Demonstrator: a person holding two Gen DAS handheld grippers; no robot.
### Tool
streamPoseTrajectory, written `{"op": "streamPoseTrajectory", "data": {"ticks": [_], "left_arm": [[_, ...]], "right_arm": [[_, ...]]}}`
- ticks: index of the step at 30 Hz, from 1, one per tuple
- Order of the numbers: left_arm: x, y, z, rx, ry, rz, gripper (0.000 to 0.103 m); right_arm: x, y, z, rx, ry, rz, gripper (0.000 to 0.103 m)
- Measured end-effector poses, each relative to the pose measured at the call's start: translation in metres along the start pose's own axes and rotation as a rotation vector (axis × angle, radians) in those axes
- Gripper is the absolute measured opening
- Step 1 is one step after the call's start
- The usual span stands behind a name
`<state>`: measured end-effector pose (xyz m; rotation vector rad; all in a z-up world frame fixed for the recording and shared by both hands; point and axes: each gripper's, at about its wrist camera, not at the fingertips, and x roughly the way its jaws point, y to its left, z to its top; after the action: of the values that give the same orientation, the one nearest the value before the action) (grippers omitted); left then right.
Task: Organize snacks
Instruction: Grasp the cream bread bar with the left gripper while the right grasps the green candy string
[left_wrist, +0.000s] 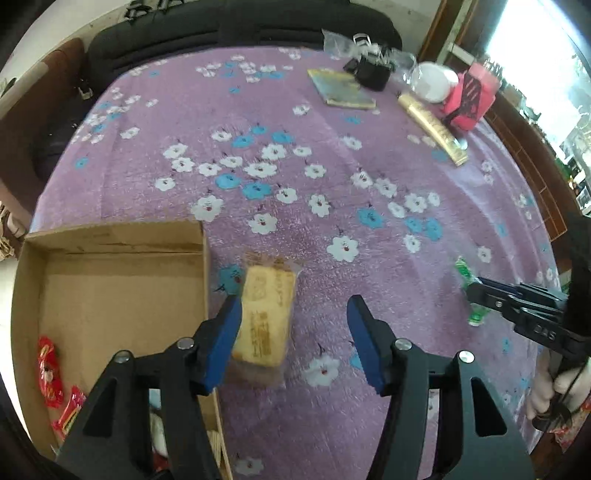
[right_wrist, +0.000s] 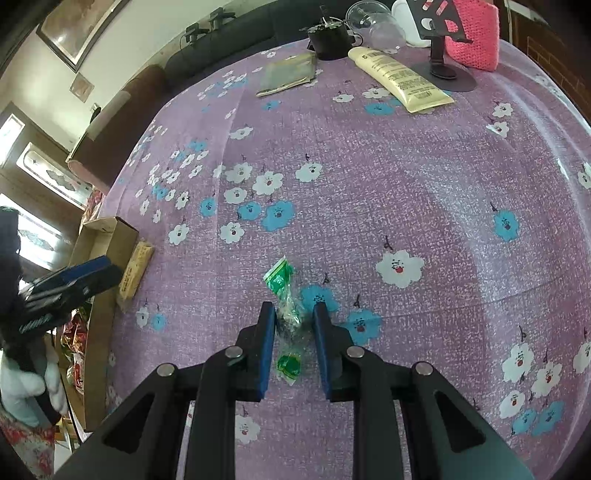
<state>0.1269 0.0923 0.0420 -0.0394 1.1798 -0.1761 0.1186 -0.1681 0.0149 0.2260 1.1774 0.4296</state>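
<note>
Lying on the flowered table (left_wrist: 332, 110) just beside the cardboard box (left_wrist: 110, 236), the wrapped cake (left_wrist: 267, 306) is sitting between the left gripper's (left_wrist: 293, 332) spread fingers; the right gripper (right_wrist: 294, 332), fingers parted, is straddling the green candy (right_wrist: 286, 314); red packets (left_wrist: 50, 369) are lying in the box.

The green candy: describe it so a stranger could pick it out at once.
On the purple flowered tablecloth, look well to the right of the cardboard box. Between the fingers of the right hand-held gripper lies the green candy, a small sweet in a crinkly green and clear twist wrapper, far smaller than the yellow cake bar beside the box.
</note>
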Motion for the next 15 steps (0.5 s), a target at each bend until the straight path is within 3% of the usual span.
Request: {"op": "streamPoseTrajectory", "data": {"ticks": [2, 4, 10, 15], "left_arm": [[0.012, -0.004, 0.002, 0.028, 0.038, 0.006, 0.060], [0.019, -0.011, 0.004, 0.090, 0.049, 0.084, 0.062], [0.035, -0.014, 0.016, 0.166, 0.095, 0.204, 0.062], [0.033, -0.011, 0.007, 0.142, 0.133, 0.082, 0.062]], "right_arm": [[0.000, -0.001, -0.001, 0.003, -0.002, 0.002, 0.021], [0.000, -0.001, -0.001, 0.007, -0.002, 0.004, 0.021], [-0.001, -0.002, -0.001, 0.013, -0.007, 0.016, 0.021], [-0.002, -0.004, -0.002, 0.011, -0.010, 0.029, 0.021]]}}
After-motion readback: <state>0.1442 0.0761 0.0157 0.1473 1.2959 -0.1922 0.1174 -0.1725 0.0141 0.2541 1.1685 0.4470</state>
